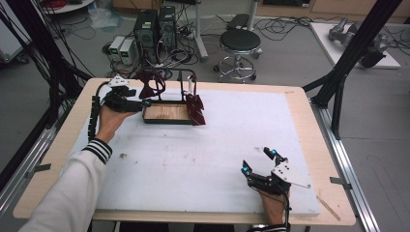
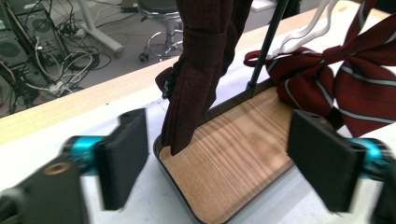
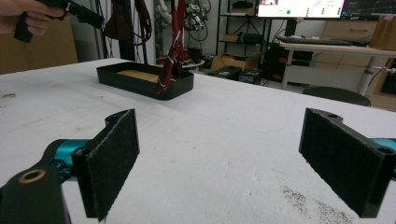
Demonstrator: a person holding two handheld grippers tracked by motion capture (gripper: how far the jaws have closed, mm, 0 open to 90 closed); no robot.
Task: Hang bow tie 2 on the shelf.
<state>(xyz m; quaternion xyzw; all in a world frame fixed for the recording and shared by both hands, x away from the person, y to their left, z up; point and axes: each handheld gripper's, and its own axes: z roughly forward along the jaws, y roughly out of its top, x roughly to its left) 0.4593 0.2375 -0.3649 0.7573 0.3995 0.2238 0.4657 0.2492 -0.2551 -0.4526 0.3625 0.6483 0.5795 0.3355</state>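
At 11 o'clock on the table (image 1: 232, 140), we see 2 bow ties (image 1: 195, 109) hung on the stand (image 1: 167, 112); left gripper (image 1: 145, 102) open, empty; right gripper (image 1: 258, 161) open, idle at 5 o'clock.

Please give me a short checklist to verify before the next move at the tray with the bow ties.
1. Left gripper jaws open, nothing between them: ok.
2. Dark bow tie hangs from the rack, its lower end in the tray: ok.
3. Striped bow tie hangs straight: not ok, it drapes over the tray's edge.
4. Right gripper open, apart from the tray: ok.
5. Hanger hooked firmly: cannot tell.
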